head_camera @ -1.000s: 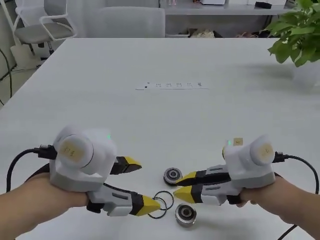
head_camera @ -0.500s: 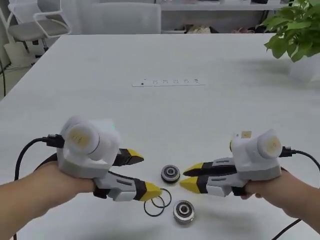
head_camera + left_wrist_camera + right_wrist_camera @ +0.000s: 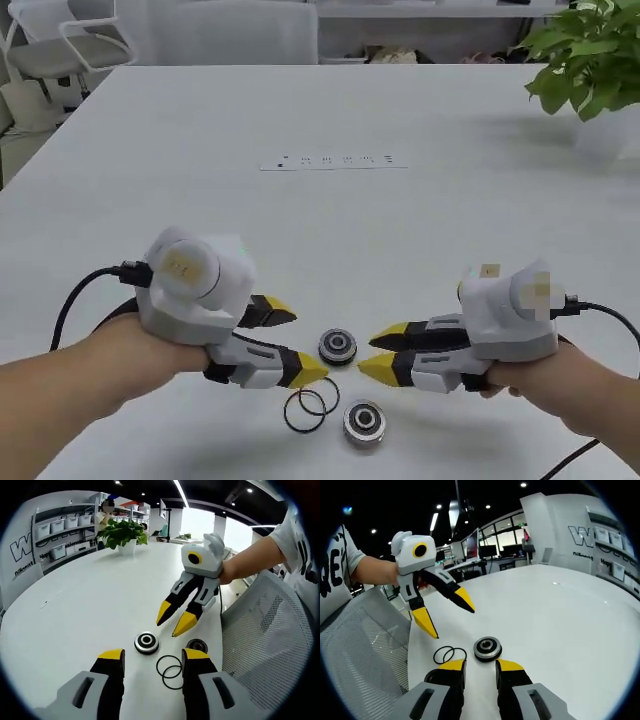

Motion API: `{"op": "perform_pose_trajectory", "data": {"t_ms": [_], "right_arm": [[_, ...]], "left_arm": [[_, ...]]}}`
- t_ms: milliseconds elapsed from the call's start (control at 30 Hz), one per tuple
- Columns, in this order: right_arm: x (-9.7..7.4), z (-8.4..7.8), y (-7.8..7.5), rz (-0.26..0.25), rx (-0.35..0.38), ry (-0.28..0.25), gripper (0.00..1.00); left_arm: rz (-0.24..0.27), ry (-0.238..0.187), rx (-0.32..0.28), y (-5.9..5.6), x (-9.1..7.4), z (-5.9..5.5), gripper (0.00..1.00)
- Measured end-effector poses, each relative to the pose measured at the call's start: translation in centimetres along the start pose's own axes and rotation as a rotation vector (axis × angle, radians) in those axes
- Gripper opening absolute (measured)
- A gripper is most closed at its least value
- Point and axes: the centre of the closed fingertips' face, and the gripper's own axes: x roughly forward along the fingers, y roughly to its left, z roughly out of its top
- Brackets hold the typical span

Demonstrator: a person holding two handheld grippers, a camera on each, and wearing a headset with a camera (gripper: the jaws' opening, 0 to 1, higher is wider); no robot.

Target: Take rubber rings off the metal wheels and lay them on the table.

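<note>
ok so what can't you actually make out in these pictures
- Head view: the row of marks on the table is too small to read.
- Head view: the plant is cut off by the top and right edges.
- Left gripper view: one metal wheel sits partly behind a jaw of the left gripper.

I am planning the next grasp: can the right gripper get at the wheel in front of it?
Probably yes: the right gripper is open, the wheel lies just ahead of its jaws, and nothing stands between them.
</note>
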Motion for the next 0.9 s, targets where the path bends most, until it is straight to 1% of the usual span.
{"op": "perform_pose_trajectory", "data": {"t_ms": [133, 300, 533, 767, 900], "right_arm": [[0.0, -0.1, -0.1, -0.004, 0.002, -0.001, 0.22], [0.0, -0.1, 0.0, -0.006, 0.004, -0.002, 0.22], [-0.2, -0.3, -0.1, -0.009, 0.009, -0.003, 0.22], [-0.3, -0.5, 0.1, -0.01, 0.012, -0.002, 0.22], [-0.4, -0.5, 0.0, -0.011, 0.016, -0.004, 0.23]], "left_arm": [[-0.007, 0.012, -0.004, 0.0, 0.6, -0.2, 0.39], [-0.014, 0.015, -0.014, 0.0, 1.3, -0.3, 0.37], [-0.021, 0.036, -0.02, 0.1, 2.1, -0.9, 0.34], [-0.018, 0.034, -0.03, 0.4, 2.6, -0.7, 0.32], [-0.006, 0.027, -0.015, 0.7, 2.7, -0.4, 0.27]]}}
